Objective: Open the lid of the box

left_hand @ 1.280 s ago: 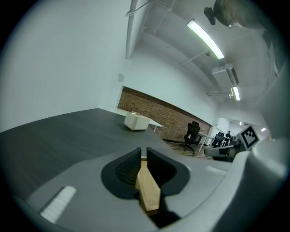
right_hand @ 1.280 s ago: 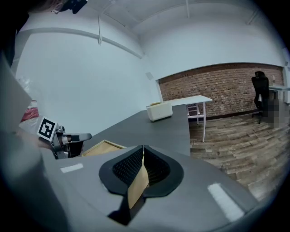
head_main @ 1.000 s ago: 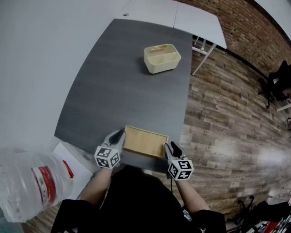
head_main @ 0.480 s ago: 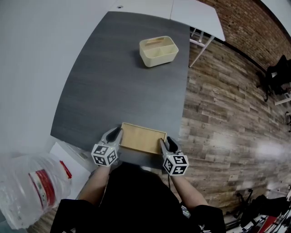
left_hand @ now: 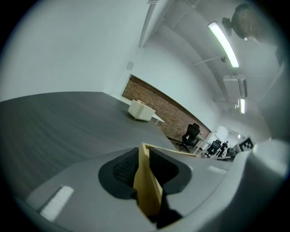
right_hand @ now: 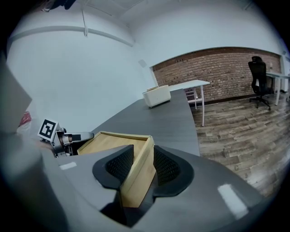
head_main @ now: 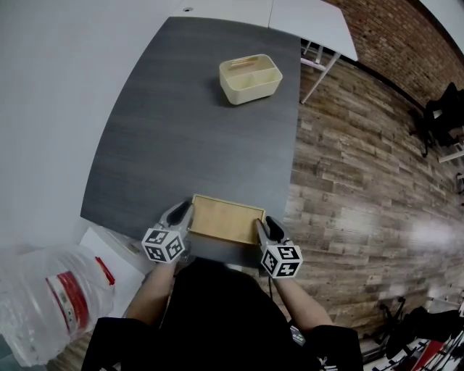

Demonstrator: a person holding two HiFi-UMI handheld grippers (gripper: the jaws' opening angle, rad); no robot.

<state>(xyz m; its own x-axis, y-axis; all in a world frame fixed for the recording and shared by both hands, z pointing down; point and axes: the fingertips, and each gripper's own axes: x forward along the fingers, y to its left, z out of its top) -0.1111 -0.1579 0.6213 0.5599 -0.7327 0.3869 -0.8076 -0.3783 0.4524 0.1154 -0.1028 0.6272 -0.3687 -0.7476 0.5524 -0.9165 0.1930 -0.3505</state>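
Note:
A flat wooden box (head_main: 226, 219) lies at the near edge of the dark grey table (head_main: 196, 130), right in front of me. My left gripper (head_main: 183, 212) is at its left end; in the left gripper view the box's thin edge (left_hand: 147, 190) stands pinched between the black pads of the left gripper (left_hand: 142, 170). My right gripper (head_main: 265, 227) is at the right end. In the right gripper view the right gripper (right_hand: 138, 156) has the box's side wall (right_hand: 140, 174) between its pads, its jaws closing on it. The lid panel (right_hand: 108, 142) lies flat.
A cream divided caddy (head_main: 250, 78) stands at the table's far side, also in the gripper views (left_hand: 141, 110) (right_hand: 156, 96). A clear water jug (head_main: 51, 297) sits on the floor at my left. White desks (head_main: 290, 14) and an office chair (head_main: 442, 119) stand beyond, over the wood floor.
The head view has shifted a little, so everything sits higher in the picture. Both grippers stay at the box's two ends, and the box has barely moved.

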